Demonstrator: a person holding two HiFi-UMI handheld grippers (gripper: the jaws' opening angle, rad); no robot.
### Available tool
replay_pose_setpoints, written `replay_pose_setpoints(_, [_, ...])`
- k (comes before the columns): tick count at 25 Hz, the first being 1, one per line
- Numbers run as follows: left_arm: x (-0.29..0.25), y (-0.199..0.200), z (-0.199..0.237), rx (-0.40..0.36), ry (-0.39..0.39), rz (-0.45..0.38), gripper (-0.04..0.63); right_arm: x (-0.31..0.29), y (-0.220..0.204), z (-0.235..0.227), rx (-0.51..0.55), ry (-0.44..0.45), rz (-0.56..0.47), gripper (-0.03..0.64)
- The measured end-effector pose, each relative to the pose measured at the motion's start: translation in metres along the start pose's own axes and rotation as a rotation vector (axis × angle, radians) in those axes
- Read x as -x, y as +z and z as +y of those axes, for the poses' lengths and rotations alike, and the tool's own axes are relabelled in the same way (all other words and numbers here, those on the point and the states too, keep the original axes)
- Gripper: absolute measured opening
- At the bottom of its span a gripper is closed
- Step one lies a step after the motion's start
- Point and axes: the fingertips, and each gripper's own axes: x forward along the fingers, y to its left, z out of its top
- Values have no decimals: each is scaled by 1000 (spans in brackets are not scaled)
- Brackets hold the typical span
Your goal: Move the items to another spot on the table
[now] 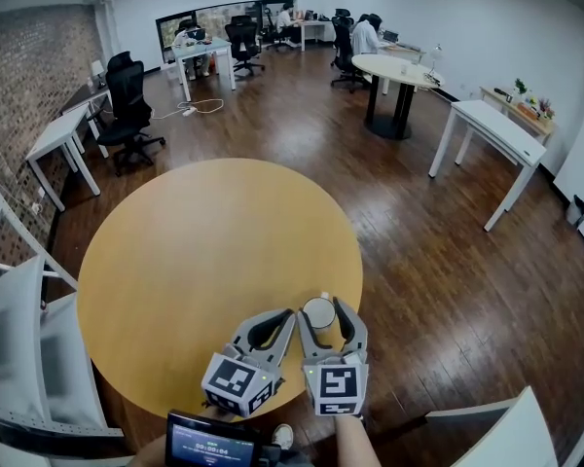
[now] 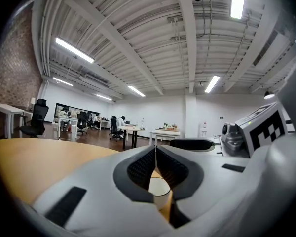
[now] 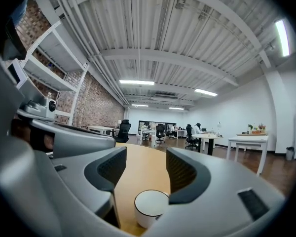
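A small white cup (image 1: 319, 312) with a dark rim stands upright near the front edge of the round wooden table (image 1: 195, 251). My right gripper (image 1: 323, 309) is open around it, one finger on each side. In the right gripper view the cup (image 3: 150, 206) sits low between the jaws of that gripper (image 3: 145, 169), and gaps show between the pads and its wall. My left gripper (image 1: 288, 315) lies just left of the right one, shut with nothing in it. In the left gripper view its tips (image 2: 155, 149) meet, and the cup (image 2: 160, 186) shows through the gap below them.
The table's front edge lies right under both grippers, with dark wood floor (image 1: 438, 261) beyond it to the right. A white shelf frame (image 1: 19, 329) stands at the left and a white chair back (image 1: 506, 426) at the lower right. Desks and seated people are far off.
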Motion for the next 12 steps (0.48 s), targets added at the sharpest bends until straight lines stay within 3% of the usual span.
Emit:
replay_pose_setpoints(6, [-13,-35,14,28,27,63,9,-17,-42,-10,-14,9,34,304])
replay_pose_setpoints(12, [-19,-62,15,35,22,107,9,-28,-86,-29,-31,-41,83,374])
